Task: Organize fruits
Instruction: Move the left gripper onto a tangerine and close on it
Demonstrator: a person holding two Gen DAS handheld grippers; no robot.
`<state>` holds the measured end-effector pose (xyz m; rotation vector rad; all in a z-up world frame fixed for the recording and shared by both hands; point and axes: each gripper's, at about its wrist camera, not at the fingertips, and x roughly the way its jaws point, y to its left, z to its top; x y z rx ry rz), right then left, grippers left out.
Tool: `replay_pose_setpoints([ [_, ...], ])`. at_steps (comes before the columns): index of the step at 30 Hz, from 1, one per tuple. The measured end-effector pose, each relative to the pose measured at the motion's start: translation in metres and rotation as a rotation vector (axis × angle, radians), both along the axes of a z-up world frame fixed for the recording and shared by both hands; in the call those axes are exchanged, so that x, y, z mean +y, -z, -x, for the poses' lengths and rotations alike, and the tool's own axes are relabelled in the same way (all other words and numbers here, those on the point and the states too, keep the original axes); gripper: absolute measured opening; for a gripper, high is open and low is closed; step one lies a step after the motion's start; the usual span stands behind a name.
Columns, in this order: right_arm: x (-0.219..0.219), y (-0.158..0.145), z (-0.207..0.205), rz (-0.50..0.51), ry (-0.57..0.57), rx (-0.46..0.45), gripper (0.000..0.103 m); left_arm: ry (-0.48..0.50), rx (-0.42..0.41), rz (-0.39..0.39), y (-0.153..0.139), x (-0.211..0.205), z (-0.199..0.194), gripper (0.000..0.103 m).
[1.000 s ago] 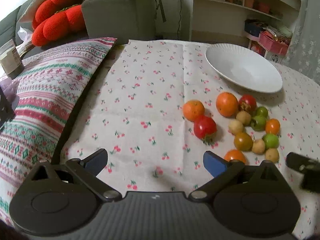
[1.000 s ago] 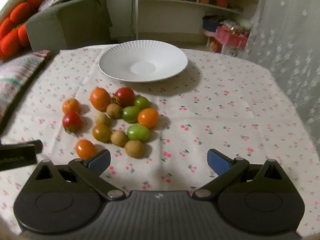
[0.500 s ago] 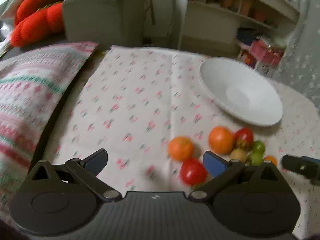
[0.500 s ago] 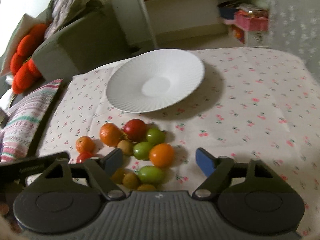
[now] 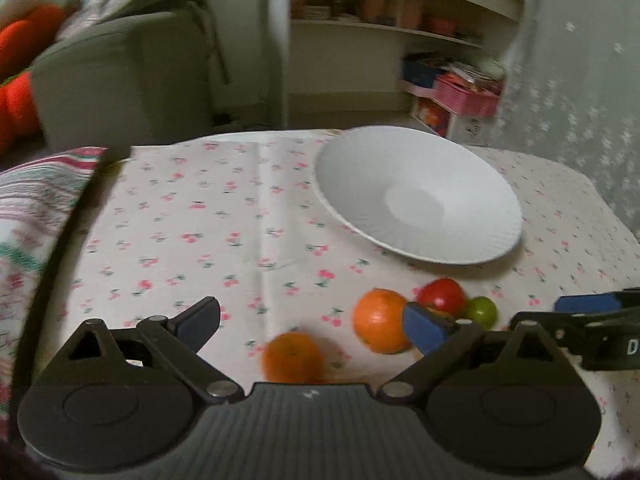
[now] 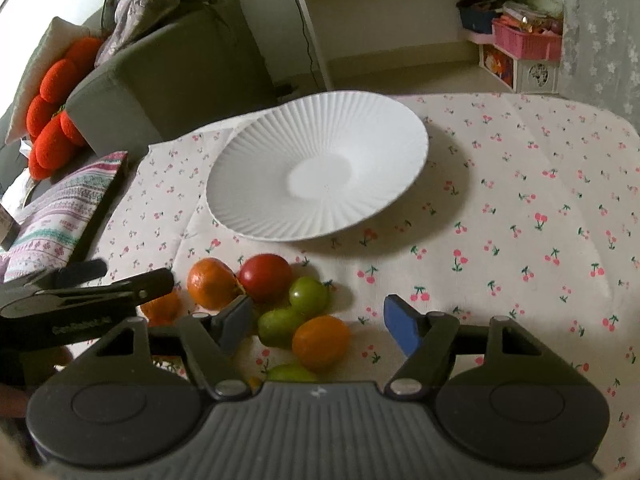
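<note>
White shelving and a grey upholstered armchair (image 6: 160, 92) back the desk (image 6: 520, 200), which wears a soft cotton cloth printed with small pink cherries. On it rests a broad, shallow white plate (image 6: 320, 172) with fine radial ribs, empty. Just in front of the plate clusters the fruit: smooth round pieces, a glossy red one (image 6: 266, 277) touching a dimpled orange one (image 6: 210, 283), with green ones (image 6: 309, 296) and another orange one (image 6: 320, 342) beside them. The right hand-held gripper (image 6: 318, 320), black with blue pads, has just been narrowing yet stands apart above the fruit, gripping nothing. The left hand-held gripper (image 5: 312, 320) is spread wide over a blurred small orange fruit (image 5: 292, 358).
</note>
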<state>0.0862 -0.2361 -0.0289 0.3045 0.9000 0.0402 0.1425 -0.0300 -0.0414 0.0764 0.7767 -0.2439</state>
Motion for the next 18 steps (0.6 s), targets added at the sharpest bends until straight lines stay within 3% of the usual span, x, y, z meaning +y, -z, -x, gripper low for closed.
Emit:
replay_pose_setpoints([
  [10, -0.008, 0.01, 0.001, -0.074, -0.002, 0.044, 0.062, 0.071, 0.024, 0.007, 0.015, -0.012, -0.013, 0.086],
  [14, -0.006, 0.012, 0.002, -0.063, -0.001, 0.053, 0.058, 0.097, 0.04, 0.009, 0.019, -0.015, -0.016, 0.075],
  [18, -0.006, 0.012, 0.002, -0.058, 0.0, 0.051, 0.057, 0.117, 0.024, 0.013, 0.02, -0.015, -0.015, 0.07],
])
